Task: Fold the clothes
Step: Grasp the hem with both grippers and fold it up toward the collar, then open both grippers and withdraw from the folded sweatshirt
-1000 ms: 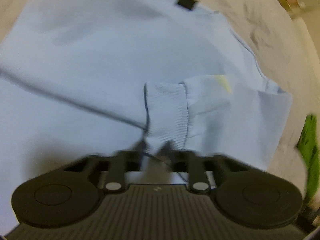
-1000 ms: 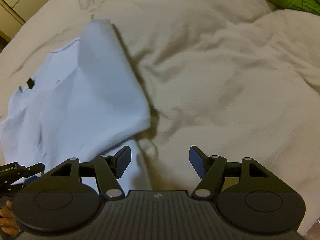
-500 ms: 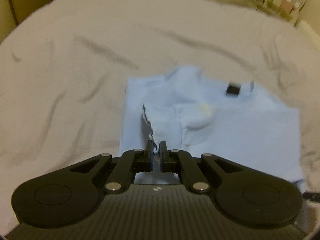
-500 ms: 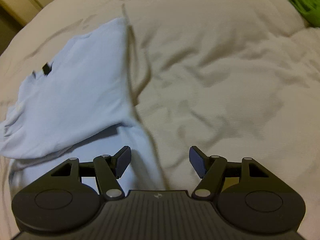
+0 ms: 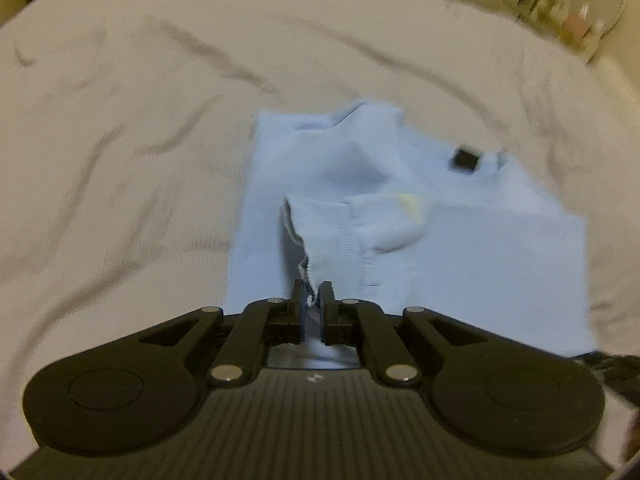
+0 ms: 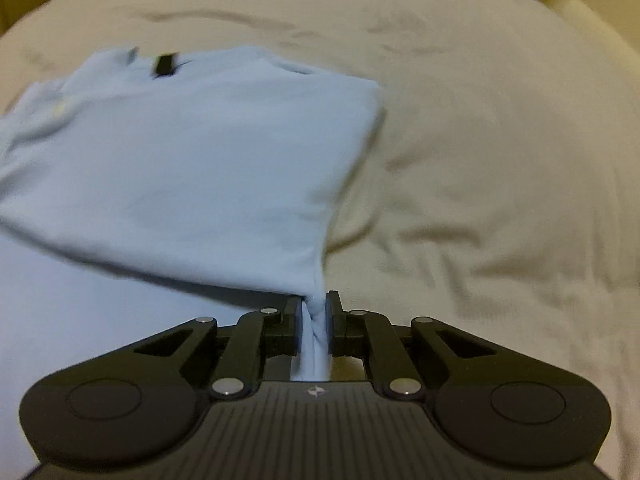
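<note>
Both tongs are clamped on cloth. My left gripper (image 5: pixel 312 298) has its jaws nearly together on the ribbed cuff (image 5: pixel 340 240) of the pale blue sweatshirt (image 5: pixel 480 264), pinching it at the cuff's lower edge. My right gripper (image 6: pixel 313 312) is closed on a bunched corner of the same sweatshirt (image 6: pixel 192 168), with a twisted strip of fabric running down between its jaws.

From the left wrist, I see the garment lying folded on the bed sheet (image 5: pixel 120 152), filling the middle of the view out toward 3 o'clock. Its sleeve is laid across the body, and a small yellowish mark (image 5: pixel 408 202) sits on the sleeve just past the cuff. A dark square tag (image 5: pixel 464 158) lies at the neckline, at about 1 o'clock from the cuff.

From the right wrist, the top layer rises off the layer beneath, which spreads toward 8 o'clock. The tag (image 6: pixel 164 65) shows at 11 o'clock, blurred. Rumpled cream sheet (image 6: pixel 500 160) covers everything from 12 to 4 o'clock.

Some furniture (image 5: pixel 576 12) stands beyond the bed at 1 o'clock in the left view, too blurred to make out.
</note>
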The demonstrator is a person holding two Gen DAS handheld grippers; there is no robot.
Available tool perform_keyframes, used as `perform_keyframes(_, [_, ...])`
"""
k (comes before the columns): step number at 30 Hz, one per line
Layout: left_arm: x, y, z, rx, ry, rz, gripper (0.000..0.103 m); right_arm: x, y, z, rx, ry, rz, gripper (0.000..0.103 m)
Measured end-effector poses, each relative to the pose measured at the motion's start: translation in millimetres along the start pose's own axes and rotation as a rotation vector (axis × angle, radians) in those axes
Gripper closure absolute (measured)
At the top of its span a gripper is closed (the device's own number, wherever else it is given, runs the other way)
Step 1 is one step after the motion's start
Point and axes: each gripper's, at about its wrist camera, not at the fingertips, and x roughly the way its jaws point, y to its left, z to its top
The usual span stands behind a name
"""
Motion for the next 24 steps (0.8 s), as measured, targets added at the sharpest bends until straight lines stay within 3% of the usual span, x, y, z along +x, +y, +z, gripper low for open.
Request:
perform_keyframes(3, [22.0, -2.8, -4.8, 0.046, 0.069, 0.075, 0.095, 6.8, -8.7, -6.1, 0.024, 0.072, 0.034, 0.09])
perform_keyframes(5, [15.4, -11.6, -4.0, 0.094, 0.037, 0.122, 0.093, 1.7, -8.4, -4.9, 0.007, 0.09, 0.04, 0.077])
perform_keyframes(7, [3.2, -19.8, -3.3, 0.126, -0.013, 0.175, 0.092, -8.8, -8.7, -3.7, -0.011, 0.083, 0.028, 0.073])
perform_keyframes(9, [-12.5, -18.4, -3.6, 0.088, -0.053, 0.225, 0.092, -23.7, -10.6, -4.8, 0.001, 0.047, 0.036, 0.073])
perform_keyframes(11, [-25.6, -16.9, -6.7, 0.063, -0.08, 0.214, 0.092, -34.4, -12.1, -7.4, 0.027, 0.008, 0.068, 0.072])
perform_keyframes(14, [-26.9, -31.1, -21.8, 0.118, -0.028, 0.093, 0.089, -36.4, -5.9, -12.3, 0.033, -0.001, 0.138, 0.071])
perform_keyframes(16, [-11.5, -39.8, -38.7, 0.17, 0.057, 0.107, 0.089, -22.5, 1.7, -18.4, 0.017, 0.052, 0.167, 0.07])
perform_keyframes(18, [0.7, -32.2, -57.2, 0.139, 0.138, 0.156, 0.089, -15.8, 2.0, -27.0, 0.006, 0.091, 0.164, 0.071])
perform_keyframes(21, [-23.8, -12.4, -81.9, 0.049, 0.138, 0.156, 0.089, -20.9, -6.4, -39.8, 0.0, 0.123, 0.156, 0.07])
perform_keyframes(24, [-59.7, -1.8, -107.4, 0.032, 0.138, 0.152, 0.089, -41.2, -21.7, -52.8, 0.022, 0.144, 0.158, 0.068])
